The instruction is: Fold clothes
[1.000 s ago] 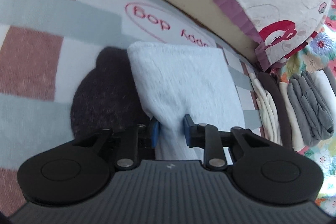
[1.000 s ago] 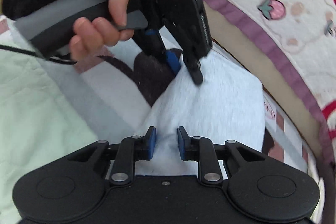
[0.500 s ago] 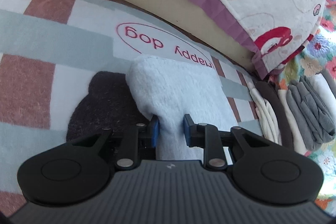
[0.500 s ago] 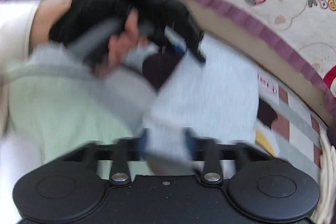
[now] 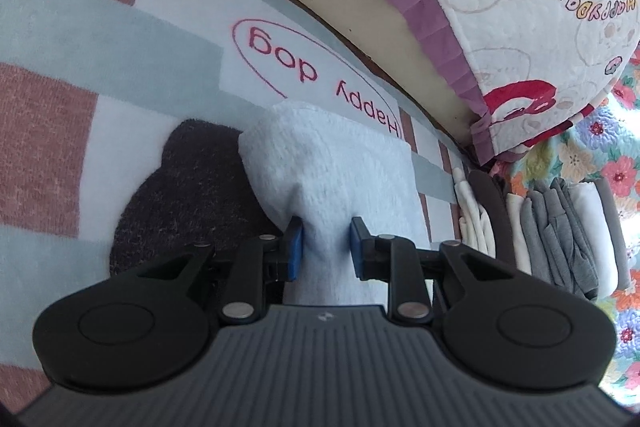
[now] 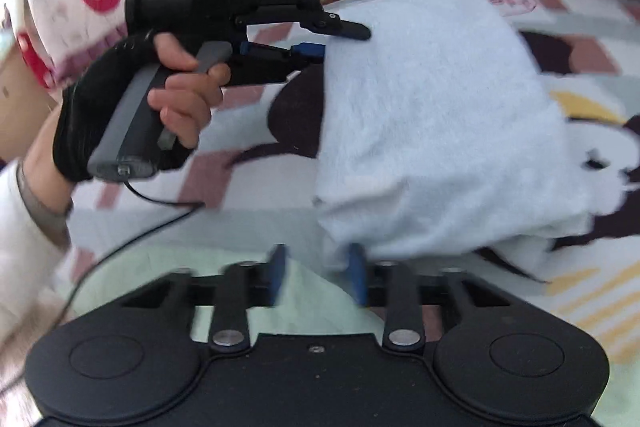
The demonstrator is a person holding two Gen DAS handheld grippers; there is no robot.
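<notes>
Jaws of left gripper (image 5: pixel 326 247) (level) on fleece (image 5: pixel 340 179)

A fluffy pale-blue fleece garment (image 5: pixel 340 179) is seen folded over, laid on a patterned checked blanket (image 5: pixel 100 39), one edge lifted.

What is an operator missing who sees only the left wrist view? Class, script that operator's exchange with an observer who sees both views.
Observer: Out of your sight, the right gripper sits at the pale blue garment's near corner, fingers apart.
Operator: What lies under it?
Observer: Mint green cloth.
Operator: Who holds my left gripper?
Observer: A hand in a black fingerless glove, wrapped around the handle.
</notes>
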